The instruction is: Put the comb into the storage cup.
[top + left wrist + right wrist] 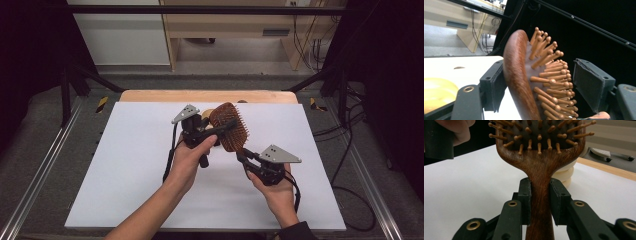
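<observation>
The stiff, light-looking wooden hairbrush, at the frame's centre above the tabletop, is being clamped by its smooth handle in the right tool, while the half-open left tool is straddling its paddle head, bristle side untouched.

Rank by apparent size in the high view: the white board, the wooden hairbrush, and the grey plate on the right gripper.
1. White board, largest by far.
2. Wooden hairbrush.
3. Grey plate, smallest; it sits nearer the camera, so its true size may be smaller than it looks.
</observation>
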A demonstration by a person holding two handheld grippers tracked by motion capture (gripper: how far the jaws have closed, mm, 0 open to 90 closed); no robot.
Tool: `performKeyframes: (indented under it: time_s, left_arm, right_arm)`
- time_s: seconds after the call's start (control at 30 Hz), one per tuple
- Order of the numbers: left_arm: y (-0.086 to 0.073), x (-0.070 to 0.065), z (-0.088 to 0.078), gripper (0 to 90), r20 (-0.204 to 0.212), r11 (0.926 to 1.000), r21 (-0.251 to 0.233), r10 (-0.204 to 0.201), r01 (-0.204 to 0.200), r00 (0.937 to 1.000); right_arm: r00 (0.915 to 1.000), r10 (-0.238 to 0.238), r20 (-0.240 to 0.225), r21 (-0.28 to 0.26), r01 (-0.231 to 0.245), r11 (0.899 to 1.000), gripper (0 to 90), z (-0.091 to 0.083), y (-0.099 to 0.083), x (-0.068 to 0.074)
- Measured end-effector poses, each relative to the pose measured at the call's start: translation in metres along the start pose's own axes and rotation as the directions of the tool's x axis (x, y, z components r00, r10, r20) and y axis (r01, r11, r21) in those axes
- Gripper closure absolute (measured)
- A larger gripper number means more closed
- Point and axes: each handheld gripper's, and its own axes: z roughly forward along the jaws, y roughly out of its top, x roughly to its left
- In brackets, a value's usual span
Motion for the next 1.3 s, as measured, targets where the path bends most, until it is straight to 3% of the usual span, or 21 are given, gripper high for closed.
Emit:
performKeyframes:
  time_s: [0.23, 0.47, 0.63, 1.13, 1.3]
  left_arm:
    - [0.000, 0.003, 0.002, 39.8, -0.008, 0.9990, -0.004, -0.045, 0.045, 0.9990]
    - [-0.001, 0.003, 0.004, 47.2, 0.013, 0.9961, -0.010, -0.088, 0.088, 0.9960]
    - [0.000, -0.001, 0.004, 49.7, 0.023, 0.9982, -0.004, -0.060, 0.061, 0.9979]
    - [0.002, -0.008, 0.008, 51.4, 0.021, 0.9994, 0.016, -0.032, 0.031, 0.9993]
    - [0.003, -0.007, 0.010, 51.5, 0.011, 0.9995, 0.025, -0.021, 0.021, 0.9997]
  right_arm:
    - [1.0000, 0.000, -0.001, 0.006, 0.000, 1.000, 73.1, 0.002, -0.001, 0.001]
    - [0.9998, 0.003, 0.022, 0.008, -0.003, 1.000, 73.1, 0.003, -0.003, 0.002]
    - [0.9998, 0.011, 0.019, 0.011, -0.011, 1.000, 73.0, 0.004, -0.005, 0.001]
    - [0.9991, 0.043, 0.001, 0.011, -0.043, 0.999, 72.1, 0.006, -0.007, -0.001]
    - [0.9973, 0.072, -0.016, 0.038, -0.071, 0.997, 58.8, 0.008, -0.008, -0.004]
